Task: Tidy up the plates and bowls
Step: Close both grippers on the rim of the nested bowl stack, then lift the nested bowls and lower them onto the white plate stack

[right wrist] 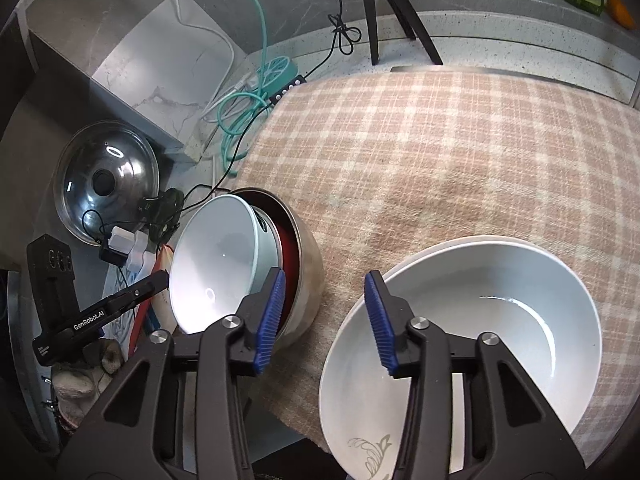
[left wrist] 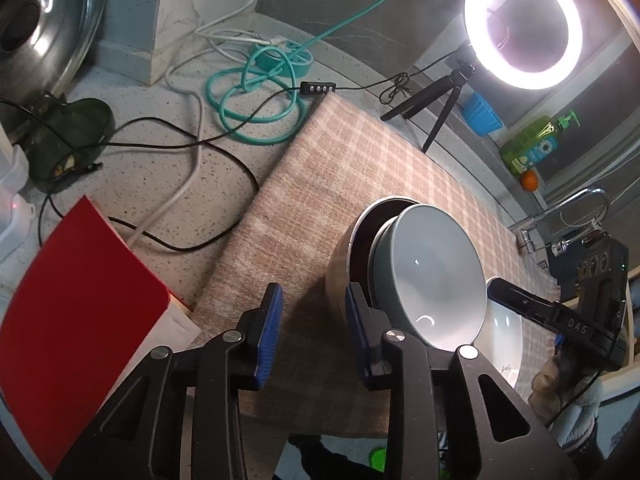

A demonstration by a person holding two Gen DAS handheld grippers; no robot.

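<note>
A grey-green bowl (left wrist: 434,276) leans tilted inside a steel bowl (left wrist: 340,268) with a dark red inside, on a checked cloth (left wrist: 360,160). My left gripper (left wrist: 314,328) is open, its right finger just beside the steel bowl's rim. In the right wrist view the same tilted bowl (right wrist: 218,256) and steel bowl (right wrist: 306,268) sit at left. A white bowl (right wrist: 500,328) rests on a white plate with a leaf print (right wrist: 360,440). My right gripper (right wrist: 326,320) is open, its right finger over the white bowl's near rim, holding nothing.
A ring light on a tripod (left wrist: 520,24), teal and black cables (left wrist: 256,100), a red book (left wrist: 72,308) and a pot lid (left wrist: 48,32) lie around the cloth. Green soap bottle (left wrist: 532,144) and a tap (left wrist: 568,216) stand at right.
</note>
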